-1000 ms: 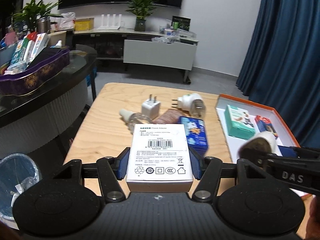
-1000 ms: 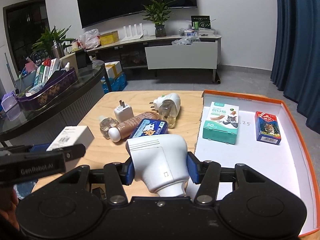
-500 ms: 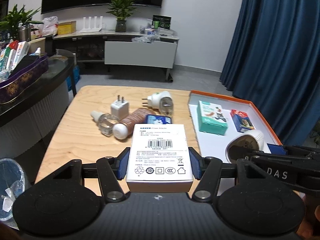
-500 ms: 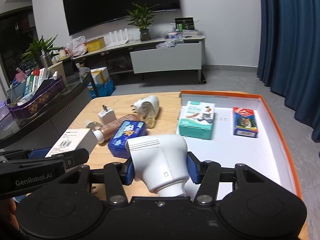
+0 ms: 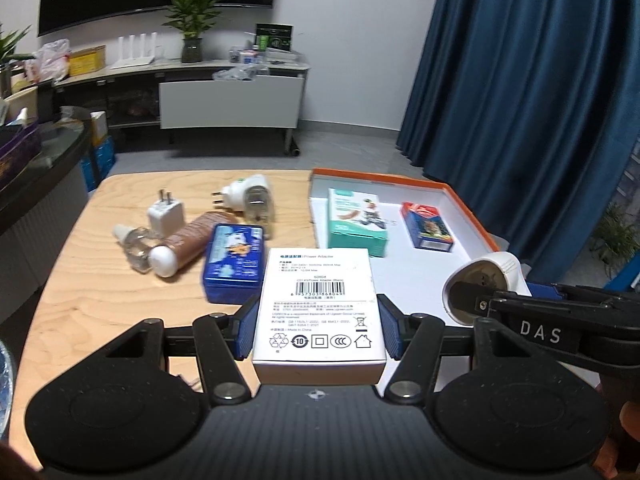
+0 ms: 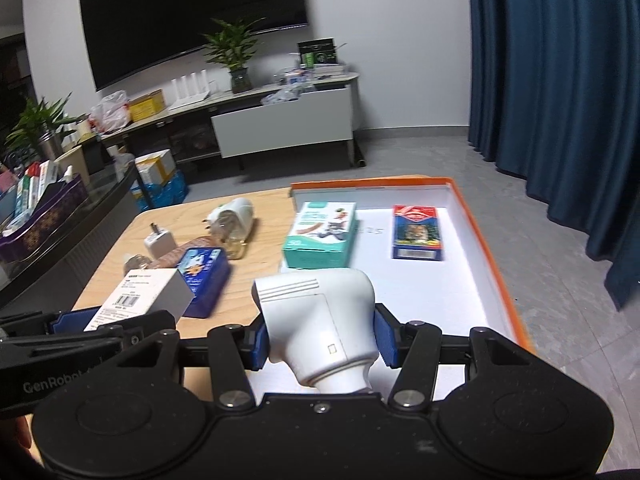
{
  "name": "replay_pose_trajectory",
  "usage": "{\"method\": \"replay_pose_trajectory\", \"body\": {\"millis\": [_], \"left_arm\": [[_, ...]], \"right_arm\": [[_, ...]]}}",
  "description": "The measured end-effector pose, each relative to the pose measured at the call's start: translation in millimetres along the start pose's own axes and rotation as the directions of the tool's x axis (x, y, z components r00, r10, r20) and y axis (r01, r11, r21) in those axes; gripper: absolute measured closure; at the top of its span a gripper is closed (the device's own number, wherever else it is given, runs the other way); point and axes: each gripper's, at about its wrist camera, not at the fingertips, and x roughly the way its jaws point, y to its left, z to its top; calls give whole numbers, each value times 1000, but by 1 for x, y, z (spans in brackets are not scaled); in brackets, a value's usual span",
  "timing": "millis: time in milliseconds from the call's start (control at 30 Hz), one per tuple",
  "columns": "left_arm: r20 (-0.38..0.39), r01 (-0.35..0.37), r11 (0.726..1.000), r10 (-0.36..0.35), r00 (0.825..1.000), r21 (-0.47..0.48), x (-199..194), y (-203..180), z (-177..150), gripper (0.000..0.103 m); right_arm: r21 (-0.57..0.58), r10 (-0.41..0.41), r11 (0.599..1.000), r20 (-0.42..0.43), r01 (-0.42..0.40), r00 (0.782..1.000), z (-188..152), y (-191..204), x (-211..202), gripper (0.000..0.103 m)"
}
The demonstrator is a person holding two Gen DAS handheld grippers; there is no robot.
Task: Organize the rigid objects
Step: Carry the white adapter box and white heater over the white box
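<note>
My left gripper [image 5: 318, 330] is shut on a white power adapter box [image 5: 318, 300] and holds it above the wooden table's near edge, beside the orange-rimmed white tray [image 5: 460, 204]. My right gripper [image 6: 320, 340] is shut on a white plug-in device [image 6: 320, 320] and holds it over the tray's near part [image 6: 488, 232]. The device also shows in the left wrist view [image 5: 480, 284], and the box in the right wrist view [image 6: 138, 298]. In the tray lie a teal box [image 6: 320, 234] and a red-blue box [image 6: 416, 232].
On the wooden table [image 5: 96, 276] lie a blue tin [image 5: 234, 262], a brown tube [image 5: 188, 246], a white charger [image 5: 166, 216], a clear refill bottle [image 5: 134, 246] and a white plug-in vaporizer [image 5: 250, 198]. A dark counter [image 6: 60, 216] stands left.
Both grippers have moved right with their loads. The plug-in device is now over the tray, and the adapter box is next to the tray's left edge.
</note>
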Motion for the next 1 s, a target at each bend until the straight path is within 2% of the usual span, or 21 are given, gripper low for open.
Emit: {"method": "replay_pose_trajectory", "body": {"millis": [467, 1000], "left_arm": [[-12, 62, 996, -61, 998, 60, 15, -36, 3, 43], [-15, 90, 991, -89, 996, 98, 25, -57, 8, 43]], "right_arm": [[75, -80, 994, 17, 78, 997, 0, -42, -11, 41], [119, -117, 986, 30, 113, 993, 3, -65, -13, 41]]}}
